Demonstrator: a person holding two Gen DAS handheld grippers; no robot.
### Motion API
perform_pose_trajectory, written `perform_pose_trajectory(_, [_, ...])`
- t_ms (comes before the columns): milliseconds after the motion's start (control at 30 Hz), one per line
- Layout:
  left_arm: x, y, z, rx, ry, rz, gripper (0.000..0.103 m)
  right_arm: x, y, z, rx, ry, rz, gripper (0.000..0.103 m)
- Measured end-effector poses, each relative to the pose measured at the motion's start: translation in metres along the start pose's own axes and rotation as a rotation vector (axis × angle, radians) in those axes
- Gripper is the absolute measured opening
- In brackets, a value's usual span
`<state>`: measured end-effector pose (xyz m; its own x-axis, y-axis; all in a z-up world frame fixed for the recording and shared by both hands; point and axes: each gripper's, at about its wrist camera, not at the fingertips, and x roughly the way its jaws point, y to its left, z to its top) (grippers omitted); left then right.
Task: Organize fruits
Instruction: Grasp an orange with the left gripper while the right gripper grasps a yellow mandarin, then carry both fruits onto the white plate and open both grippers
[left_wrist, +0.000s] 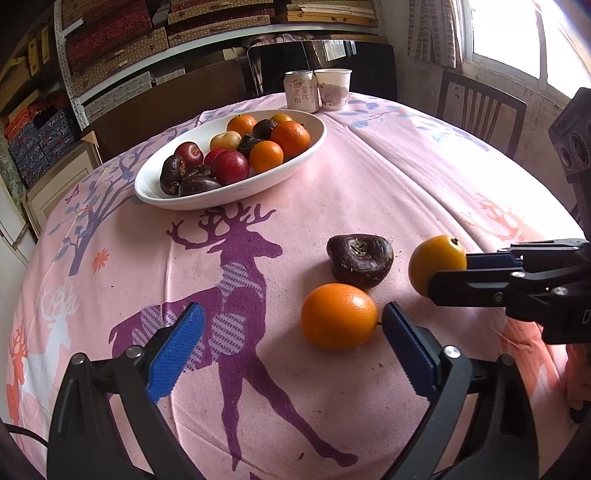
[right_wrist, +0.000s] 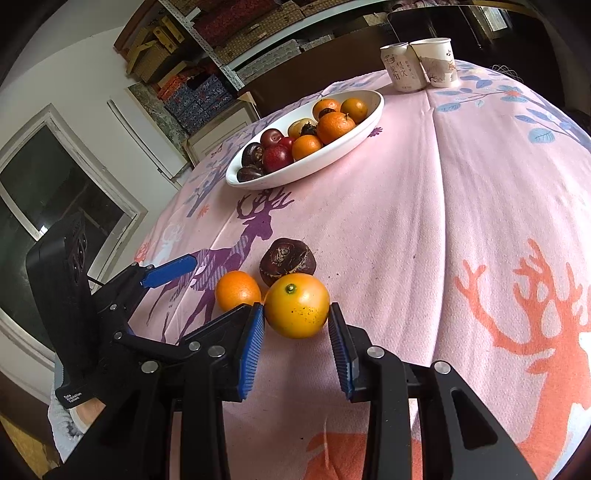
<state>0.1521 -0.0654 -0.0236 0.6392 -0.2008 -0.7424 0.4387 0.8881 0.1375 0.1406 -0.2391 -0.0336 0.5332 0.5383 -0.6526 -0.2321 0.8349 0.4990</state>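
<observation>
A white oval bowl (left_wrist: 236, 192) (right_wrist: 373, 114) at the far side of the table holds oranges, red plums and dark water chestnuts. Three fruits lie loose on the pink cloth: an orange (left_wrist: 338, 315) (right_wrist: 237, 290), a dark water chestnut (left_wrist: 360, 258) (right_wrist: 287, 260) and a yellow-orange fruit (left_wrist: 436, 262) (right_wrist: 296, 305). My right gripper (right_wrist: 296, 325) (left_wrist: 448, 273) is shut on the yellow-orange fruit at table level. My left gripper (left_wrist: 291, 332) is open and empty, with the orange just inside its right finger (left_wrist: 404, 339).
A drink can (left_wrist: 301, 90) (right_wrist: 402, 66) and a paper cup (left_wrist: 332, 88) (right_wrist: 437, 62) stand behind the bowl. A wooden chair (left_wrist: 480, 107) is at the table's far right. Shelves of boxes (left_wrist: 110, 48) fill the back wall.
</observation>
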Motion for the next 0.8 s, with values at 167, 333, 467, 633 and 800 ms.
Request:
perform_pose_trajectory(167, [0.004,-0.01,0.0,0.042,0.021,-0.003,0.061,0.001,0.0,0.0,0.002,0.003,-0.001,0.036])
perform_pose_trajectory(333, [0.003,-0.01,0.0,0.044,0.013,0.012,0.049,0.001,0.0,0.0,0.002,0.002,-0.001,0.036])
perform_pose_trajectory(467, [-0.001,-0.013,0.0,0.056,-0.004,0.038,0.041,0.001,0.0,0.0,0.002,0.002,-0.001,0.036])
perform_pose_trajectory(633, [-0.003,-0.012,0.0,0.056,-0.011,0.046,0.041,0.001,0.0,0.0,0.002,0.001,-0.001,0.036])
perform_pose_trajectory(800, [-0.008,-0.011,0.001,0.051,-0.035,0.059,0.038,-0.004,0.0,0.001,0.004,-0.026,0.008,0.036])
